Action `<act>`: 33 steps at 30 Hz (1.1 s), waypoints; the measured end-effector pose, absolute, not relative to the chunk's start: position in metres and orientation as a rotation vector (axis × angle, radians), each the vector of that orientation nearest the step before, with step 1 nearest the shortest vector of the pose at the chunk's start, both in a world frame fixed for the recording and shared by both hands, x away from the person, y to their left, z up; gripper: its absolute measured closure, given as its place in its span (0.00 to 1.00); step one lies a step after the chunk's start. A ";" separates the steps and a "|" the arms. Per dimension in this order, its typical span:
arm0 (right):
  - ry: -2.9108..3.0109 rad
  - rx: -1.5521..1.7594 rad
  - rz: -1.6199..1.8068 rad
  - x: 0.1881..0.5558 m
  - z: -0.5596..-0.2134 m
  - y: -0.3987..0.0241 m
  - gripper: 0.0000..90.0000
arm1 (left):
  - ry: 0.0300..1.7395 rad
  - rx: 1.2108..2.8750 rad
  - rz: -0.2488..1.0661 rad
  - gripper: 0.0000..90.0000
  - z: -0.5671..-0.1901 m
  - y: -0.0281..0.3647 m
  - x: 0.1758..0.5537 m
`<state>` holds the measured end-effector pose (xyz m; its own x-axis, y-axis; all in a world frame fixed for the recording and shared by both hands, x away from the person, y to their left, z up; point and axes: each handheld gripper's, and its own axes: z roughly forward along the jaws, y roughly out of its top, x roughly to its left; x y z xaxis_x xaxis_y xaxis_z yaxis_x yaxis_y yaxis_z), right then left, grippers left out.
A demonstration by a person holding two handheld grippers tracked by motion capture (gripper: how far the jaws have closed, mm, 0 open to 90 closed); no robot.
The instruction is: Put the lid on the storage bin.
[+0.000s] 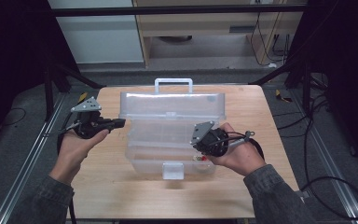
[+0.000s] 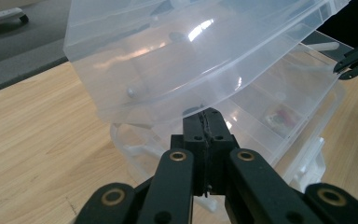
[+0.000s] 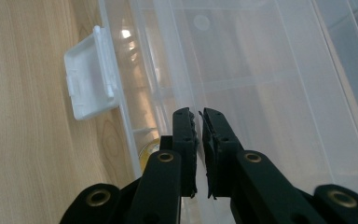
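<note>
A clear plastic compartment box (image 1: 142,154) lies on the wooden table (image 1: 102,186), its lid (image 1: 172,105) raised toward the far side, carrying handle (image 1: 173,84) on top. My left gripper (image 1: 121,122) is at the lid's left end, shut, with its tips against the lid's lower edge (image 2: 168,109). The left gripper (image 2: 208,116) has nothing visible between its jaws. My right gripper (image 1: 199,150) is shut and points down over the box's front right part. The right gripper (image 3: 199,115) hovers above the clear inner tray (image 3: 261,84), beside the white front latch (image 3: 91,79).
A small red and white item (image 2: 279,116) lies in a front right compartment of the box (image 1: 200,158). Something yellow (image 3: 149,149) shows through the front wall. Cables lie on the floor at the right (image 1: 326,186). A cabinet (image 1: 205,32) stands beyond the table.
</note>
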<state>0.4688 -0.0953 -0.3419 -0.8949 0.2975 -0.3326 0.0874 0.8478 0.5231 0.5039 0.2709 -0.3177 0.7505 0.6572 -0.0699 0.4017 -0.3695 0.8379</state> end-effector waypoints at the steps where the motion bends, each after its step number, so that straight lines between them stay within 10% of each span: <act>1: 2.618 0.288 0.713 0.469 -0.342 -0.095 0.94 | 0.799 2.010 0.343 0.99 -0.318 0.271 0.504; 33: 2.553 0.471 0.905 0.456 -0.334 -0.111 0.76 | 0.786 2.029 0.323 0.99 -0.324 0.272 0.500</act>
<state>0.4562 -0.1109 -0.3344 -0.8677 0.4318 -0.2462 0.1802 0.7349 0.6538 0.5001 0.2717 -0.3237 0.7628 0.6424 -0.0734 0.4047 -0.3858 0.8291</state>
